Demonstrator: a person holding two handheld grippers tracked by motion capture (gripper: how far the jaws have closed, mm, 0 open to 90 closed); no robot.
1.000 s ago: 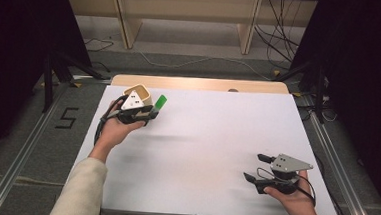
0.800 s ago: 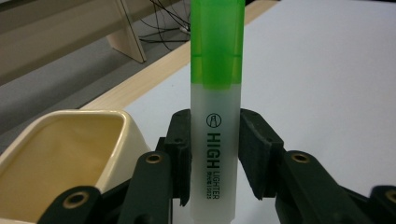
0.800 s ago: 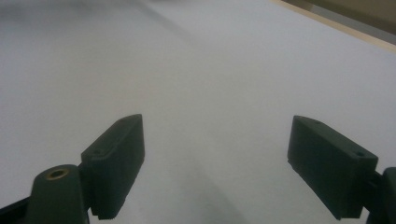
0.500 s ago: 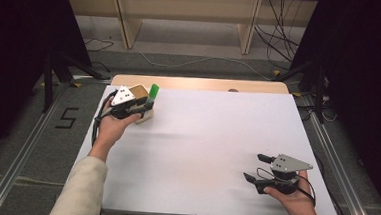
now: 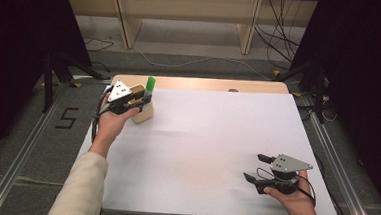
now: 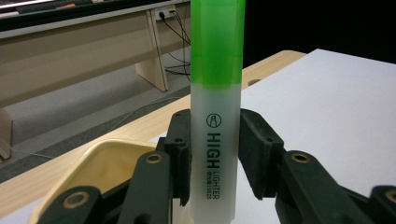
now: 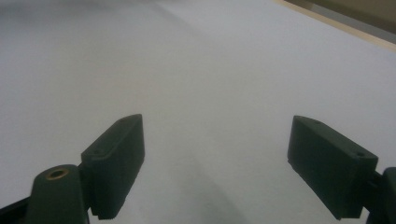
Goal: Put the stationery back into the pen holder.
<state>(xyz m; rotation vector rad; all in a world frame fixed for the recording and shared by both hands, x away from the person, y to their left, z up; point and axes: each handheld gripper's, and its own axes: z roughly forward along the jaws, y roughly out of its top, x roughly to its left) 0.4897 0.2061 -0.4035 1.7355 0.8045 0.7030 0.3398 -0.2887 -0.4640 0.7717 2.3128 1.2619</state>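
A green-capped highlighter (image 6: 216, 116) is clamped upright between the jaws of the left gripper (image 5: 140, 100), held just above a cream-coloured tray (image 6: 100, 168) at the far left corner of the white surface (image 5: 206, 138). The right gripper (image 5: 257, 167) is held low over the near right of the surface, its jaws wide apart with nothing between them.

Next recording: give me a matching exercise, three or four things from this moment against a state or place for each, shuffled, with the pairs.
Things:
1. left hand-held gripper
2. right hand-held gripper
3. highlighter
4. yellow tray

States or places:
A. jaws wide apart over bare white table
B. upright, green cap on top
C. closed on the pen's clear barrel
D. at the table's far left corner, under the held pen

Pairs: 1-C, 2-A, 3-B, 4-D
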